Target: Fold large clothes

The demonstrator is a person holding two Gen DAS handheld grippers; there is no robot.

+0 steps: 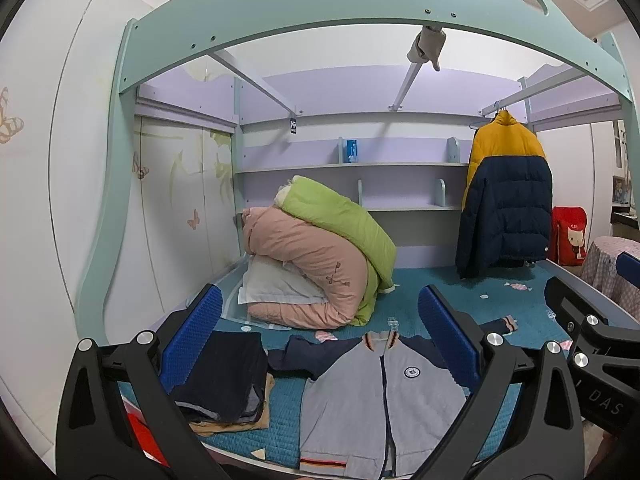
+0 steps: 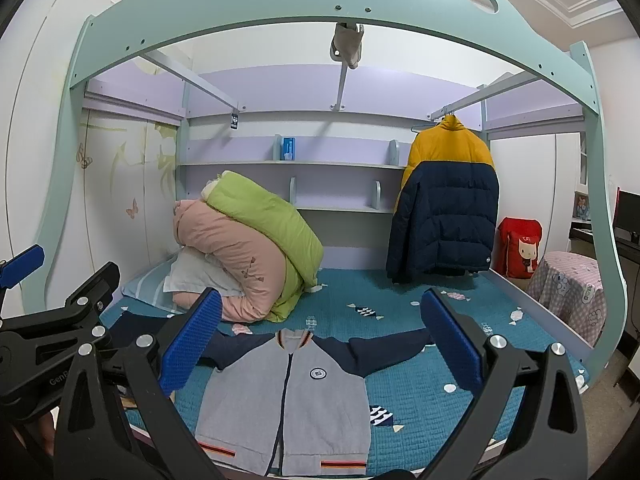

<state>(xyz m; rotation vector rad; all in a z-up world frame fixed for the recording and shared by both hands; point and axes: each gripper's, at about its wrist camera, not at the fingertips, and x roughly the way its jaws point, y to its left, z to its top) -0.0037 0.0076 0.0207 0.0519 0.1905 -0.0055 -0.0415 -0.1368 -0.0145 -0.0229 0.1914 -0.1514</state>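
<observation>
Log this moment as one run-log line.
phase: pre-grasp | left gripper: open, empty | right gripper: open, empty | grey zip jacket: flat on bed, sleeves spread, unfolded

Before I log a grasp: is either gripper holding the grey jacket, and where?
Nothing is held: left gripper and right gripper are open above the jacket.

The jacket [image 2: 288, 404] is soft matt knit cloth, lying on a quilted, stitched bedspread [image 2: 420, 396]. At two o'clock hangs a puffy, faintly glossy down coat [image 2: 444, 204]; the gripper fingers [image 2: 192, 340] carry rough, dimpled blue pads.
</observation>
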